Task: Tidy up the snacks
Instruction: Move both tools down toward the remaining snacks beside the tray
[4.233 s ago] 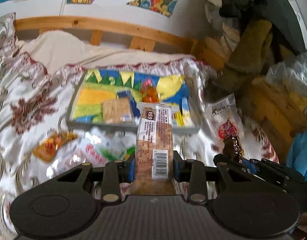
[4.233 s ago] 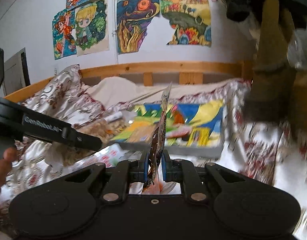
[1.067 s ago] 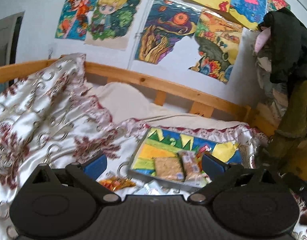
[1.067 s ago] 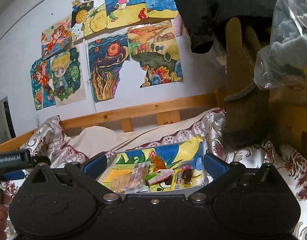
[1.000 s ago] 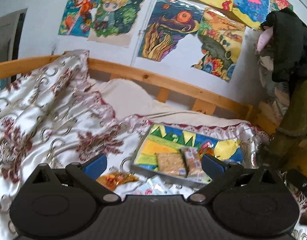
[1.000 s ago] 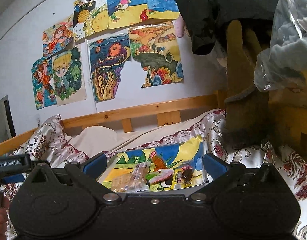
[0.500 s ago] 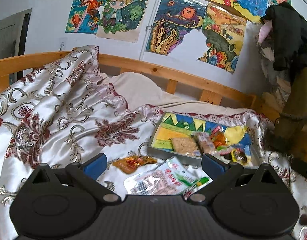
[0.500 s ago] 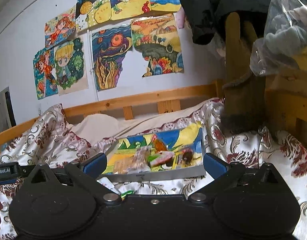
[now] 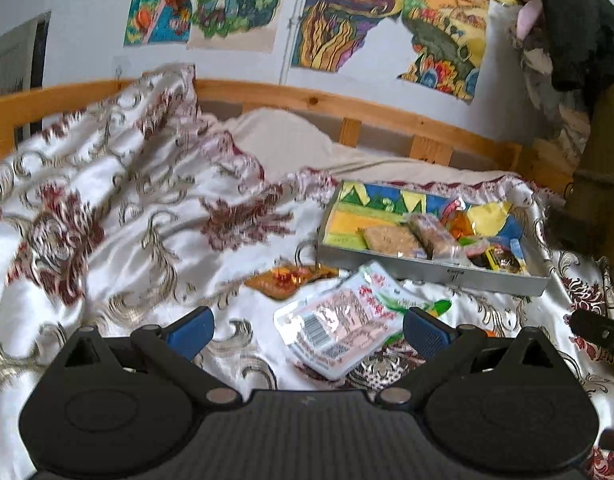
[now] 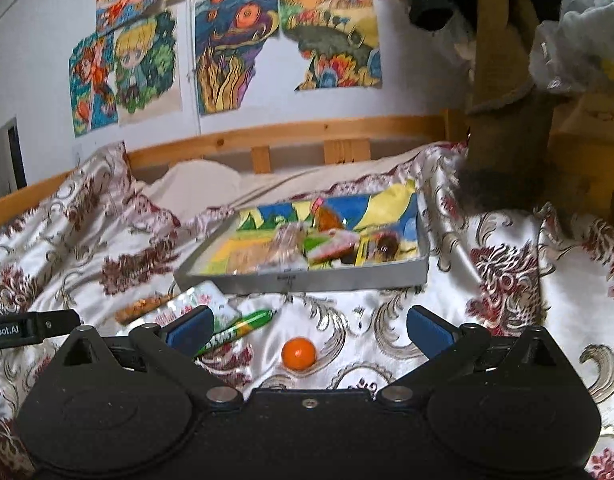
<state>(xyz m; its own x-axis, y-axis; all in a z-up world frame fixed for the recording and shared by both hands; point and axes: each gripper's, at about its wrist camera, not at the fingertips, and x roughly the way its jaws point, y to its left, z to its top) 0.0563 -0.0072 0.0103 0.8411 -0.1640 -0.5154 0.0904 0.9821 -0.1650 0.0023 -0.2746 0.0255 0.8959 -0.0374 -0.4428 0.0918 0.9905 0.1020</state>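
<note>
Both tongs wide and empty: left tongs (image 9: 307, 330) over the white packet (image 9: 341, 326); right tongs (image 10: 309, 330) over the orange ball (image 10: 299, 353). A few seconds back the left pair pinched a long brown bar and the right pair a thin dark pouch; both now lie in the tray (image 9: 435, 270), so those two placings read as done. Since half a second ago both views have dipped toward the near bed cover (image 9: 107, 200), bringing the loose snacks under the tongs; my guess is the next pickup is being lined up. Still outside the tray: the white packet, flat, glossy, crinkled foil with a barcode, just beside the tray's front wall; an orange wrapper (image 9: 287, 278), small and shiny, beside it; a green tube (image 10: 239, 330), slim and printed; the orange ball, smooth and round, likely to roll on satin. Tray is a shallow grey box with a bright painted floor, snacks bunched toward its near right half. Cover is slick, patterned satin, rumpled; soft footing for any pinch.
</note>
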